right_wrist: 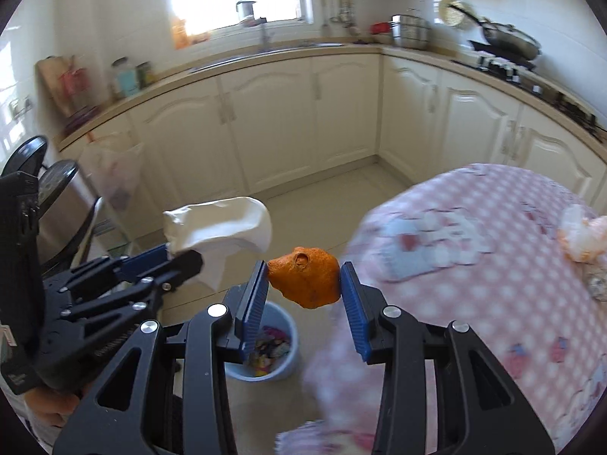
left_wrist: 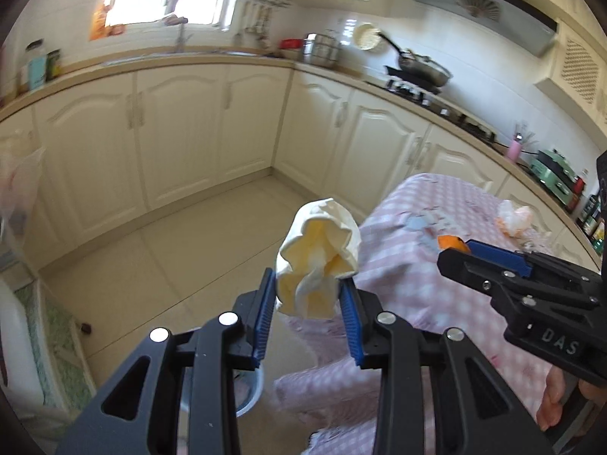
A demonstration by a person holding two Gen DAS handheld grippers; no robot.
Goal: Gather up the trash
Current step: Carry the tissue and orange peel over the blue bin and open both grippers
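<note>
Trash bin (left_wrist: 248, 390) showing only as sliver of rim behind left gripper (left_wrist: 308, 295) in left wrist view. Bin contents (right_wrist: 271, 345) too small to identify. Checked tablecloth (right_wrist: 493, 265) smearing with motion blur, running off right edge. Hand (left_wrist: 557, 402) holding right gripper (left_wrist: 453, 244) getting cut off at near right. Items on far counter (left_wrist: 41, 62) too blurred to name.

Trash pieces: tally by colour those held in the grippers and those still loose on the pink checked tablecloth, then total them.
White: 1, crumpled paper cup in the left gripper
Orange: 1, orange peel in the right gripper
White-and-orange: 1, crumpled wad on the tablecloth
Total: 3
</note>
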